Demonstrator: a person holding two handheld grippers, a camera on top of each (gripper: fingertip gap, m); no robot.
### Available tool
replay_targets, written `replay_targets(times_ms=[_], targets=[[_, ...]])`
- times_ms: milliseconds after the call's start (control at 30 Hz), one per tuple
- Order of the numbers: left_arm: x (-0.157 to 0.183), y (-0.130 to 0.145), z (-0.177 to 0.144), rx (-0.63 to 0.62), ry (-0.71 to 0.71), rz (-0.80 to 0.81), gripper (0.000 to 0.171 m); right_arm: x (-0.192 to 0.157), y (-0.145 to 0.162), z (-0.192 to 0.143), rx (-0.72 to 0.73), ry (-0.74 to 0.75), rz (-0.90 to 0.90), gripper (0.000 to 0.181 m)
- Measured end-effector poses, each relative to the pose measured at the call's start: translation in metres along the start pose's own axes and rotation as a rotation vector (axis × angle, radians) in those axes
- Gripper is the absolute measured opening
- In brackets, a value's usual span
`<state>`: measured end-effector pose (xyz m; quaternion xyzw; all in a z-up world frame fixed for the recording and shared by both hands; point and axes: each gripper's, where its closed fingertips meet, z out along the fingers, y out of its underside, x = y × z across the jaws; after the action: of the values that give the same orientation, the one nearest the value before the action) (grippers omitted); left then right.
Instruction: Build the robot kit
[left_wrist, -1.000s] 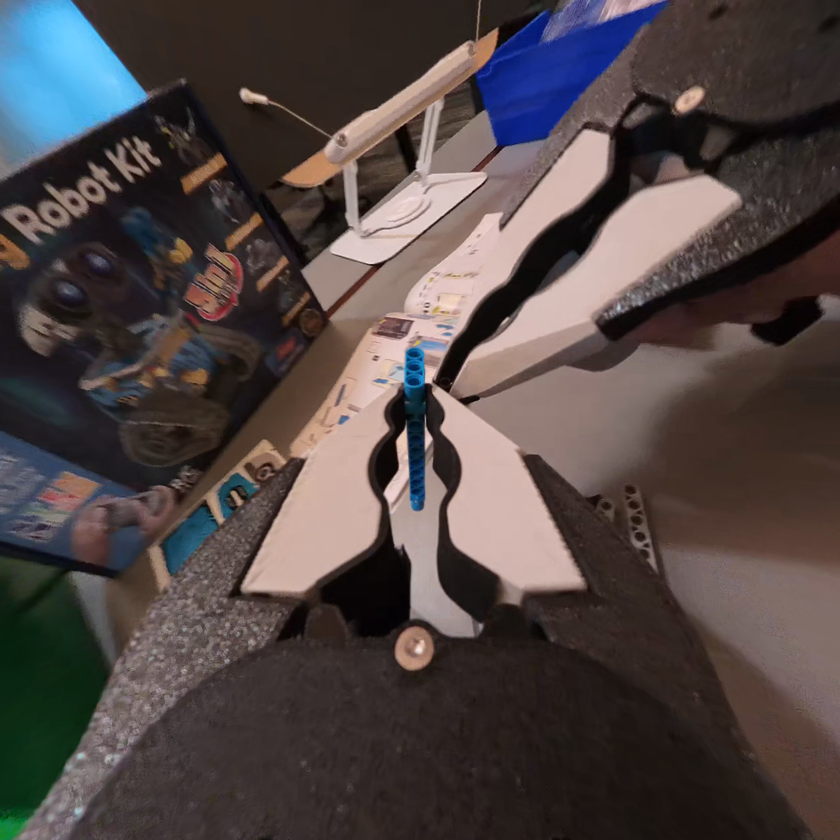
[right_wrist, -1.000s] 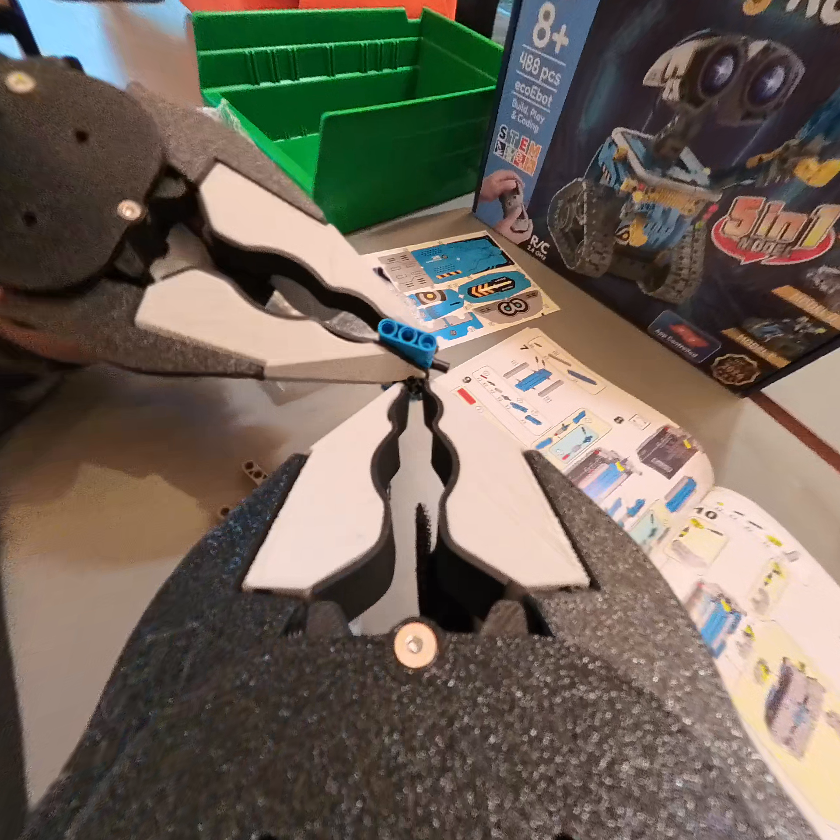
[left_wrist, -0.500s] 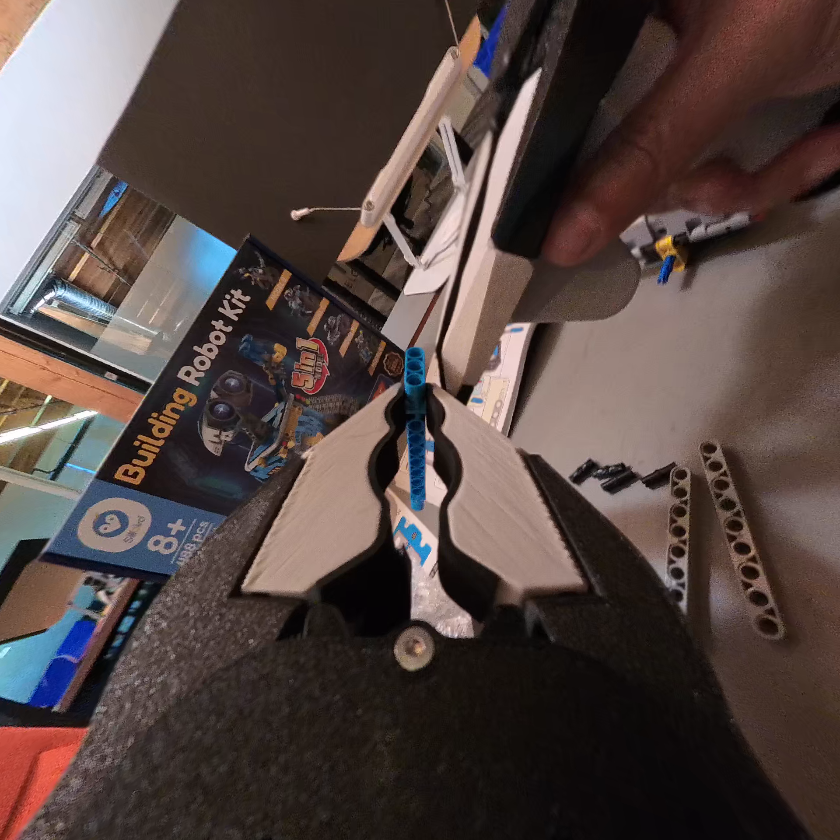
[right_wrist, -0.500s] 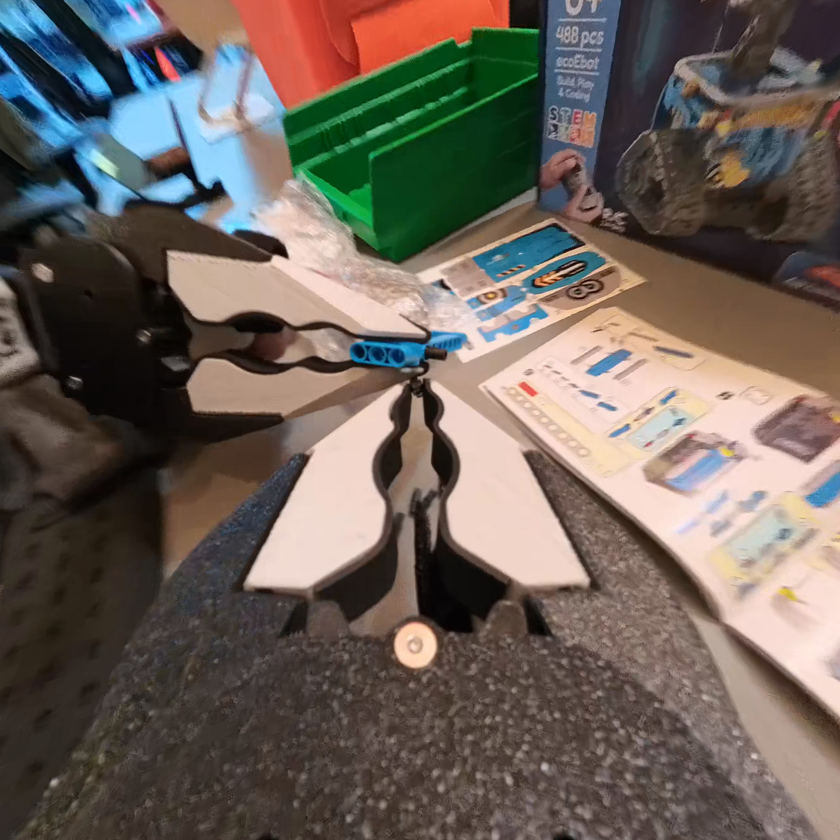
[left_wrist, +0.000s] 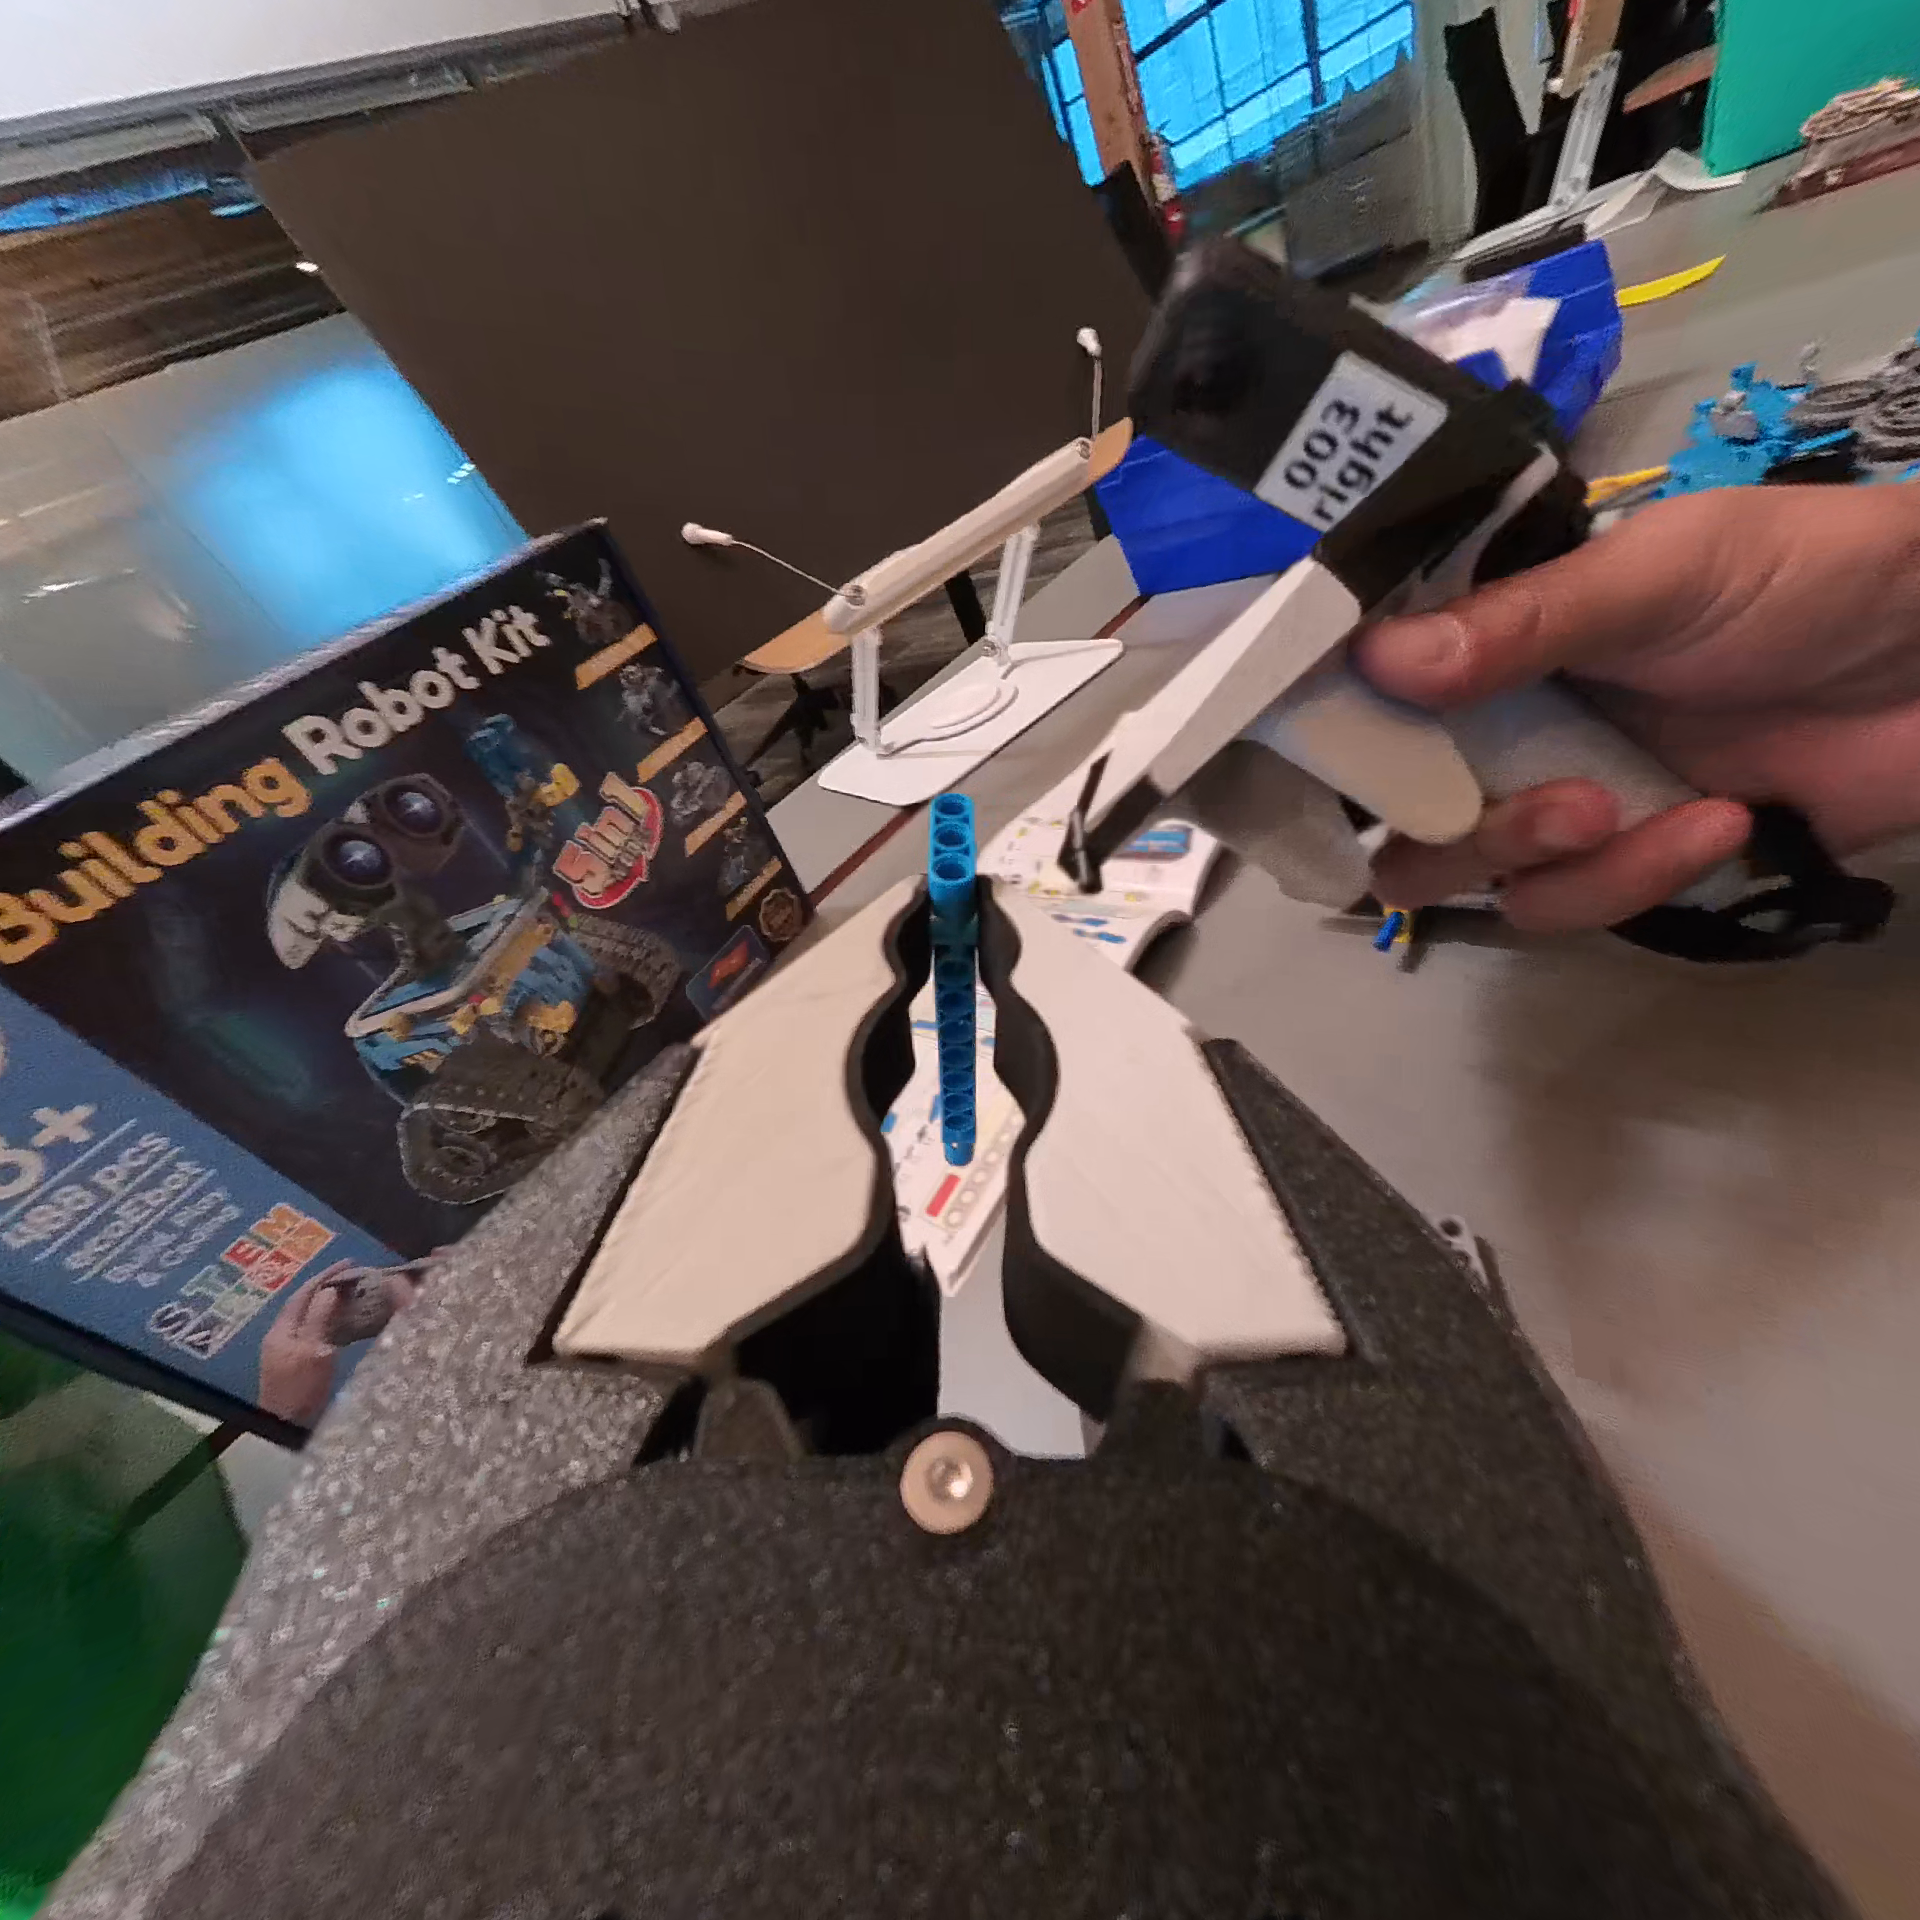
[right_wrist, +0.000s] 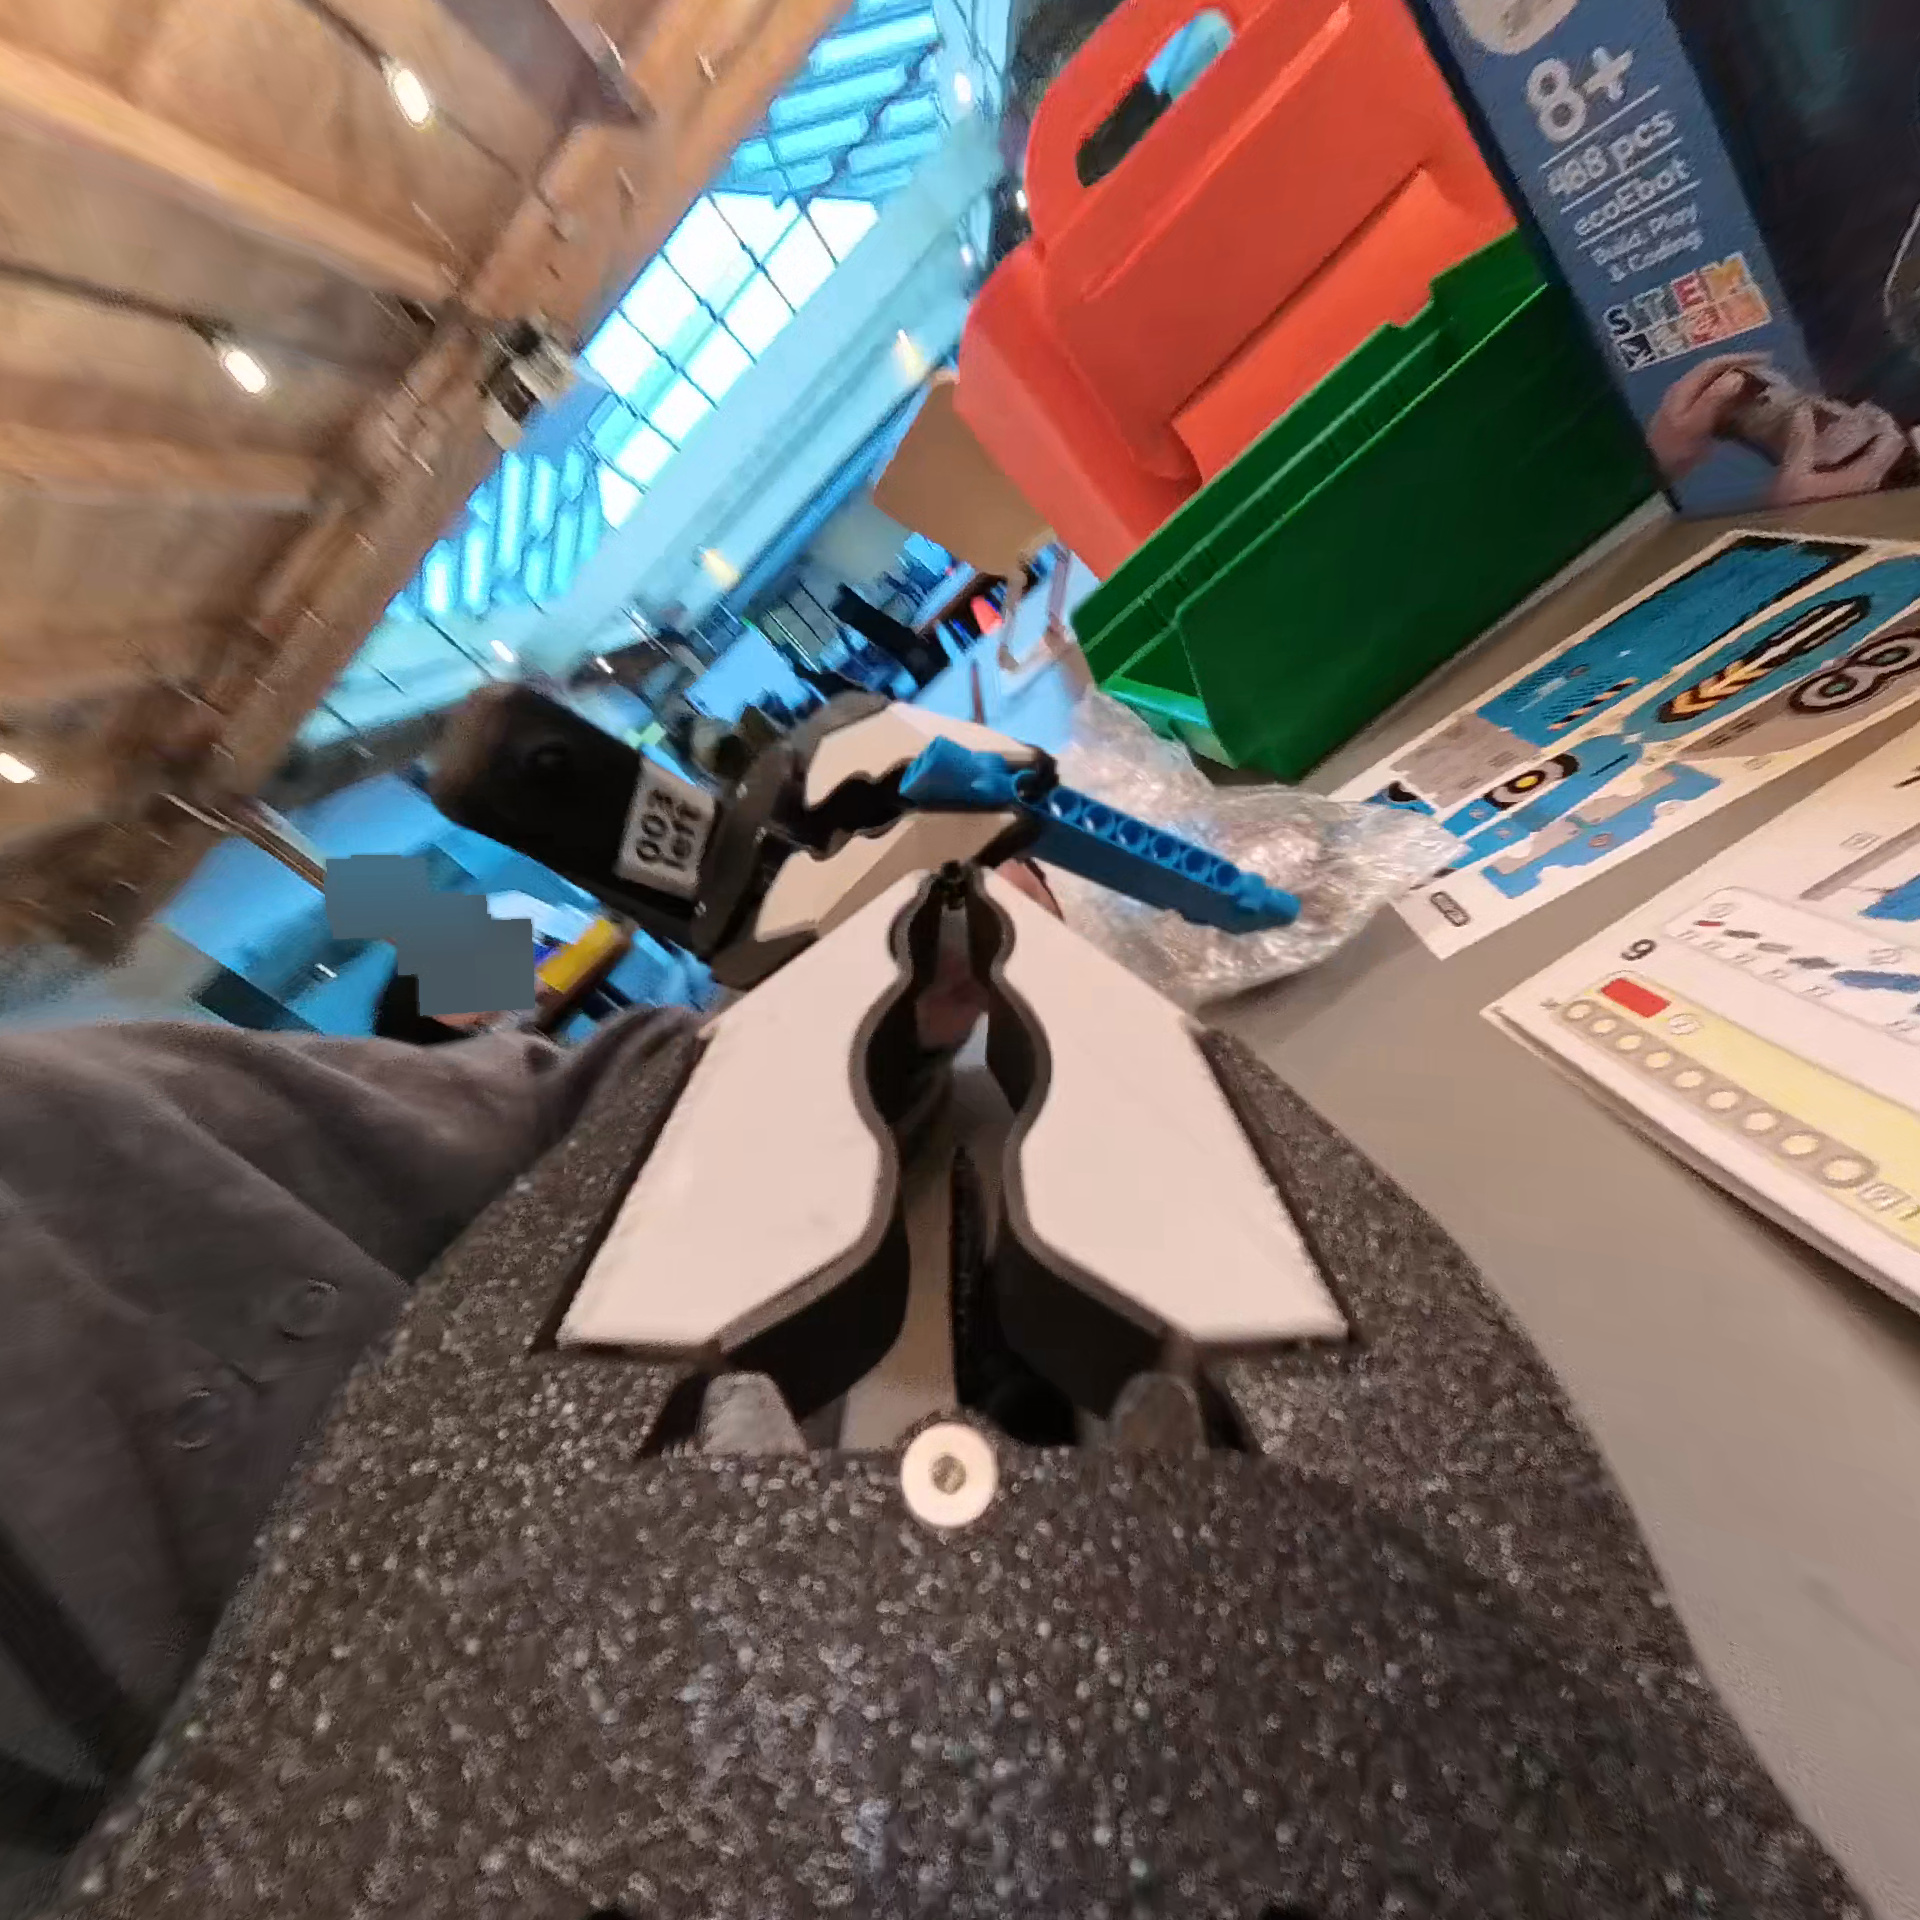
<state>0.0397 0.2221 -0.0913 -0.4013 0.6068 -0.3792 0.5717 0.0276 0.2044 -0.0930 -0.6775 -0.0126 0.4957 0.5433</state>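
Blue holed beam (left_wrist: 954, 966) stands upright, clamped between left jaws.

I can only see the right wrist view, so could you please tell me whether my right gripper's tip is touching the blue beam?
Observer: No. In the left wrist view the right gripper, closed on a small dark piece, sits to the right of the blue beam, with a clear gap.
Operator: Thank you. How does the left gripper hold the beam?
Observer: The left gripper pinches it near one end. About three holes stand beyond the tips, and the rest runs back between the fingers.
Operator: Is anything lying under my hand?
Observer: A small blue and yellow piece lies on the table just below the hand.
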Motion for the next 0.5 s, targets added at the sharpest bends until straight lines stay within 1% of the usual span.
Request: replay_targets(times_ms=[67, 167, 300, 500], targets=[[-0.002, -0.003, -0.002, 0.013, -0.021, 0.017, 0.006, 0.003, -0.006, -0.005, 0.050, -0.029, 0.074, 0.003], [0.010, -0.002, 0.001, 0.008, 0.013, 0.018, 0.006, 0.008, -0.014, -0.009, 0.110, -0.029, 0.119, 0.004], [0.011, 0.001, 0.004, 0.002, 0.009, -0.019, 0.006, 0.012, -0.011, -0.006, 0.098, 0.019, 0.085, 0.004], [0.010, 0.002, 0.005, -0.003, 0.005, -0.041, 0.006, 0.013, -0.011, -0.006, 0.110, 0.044, 0.077, 0.003]])
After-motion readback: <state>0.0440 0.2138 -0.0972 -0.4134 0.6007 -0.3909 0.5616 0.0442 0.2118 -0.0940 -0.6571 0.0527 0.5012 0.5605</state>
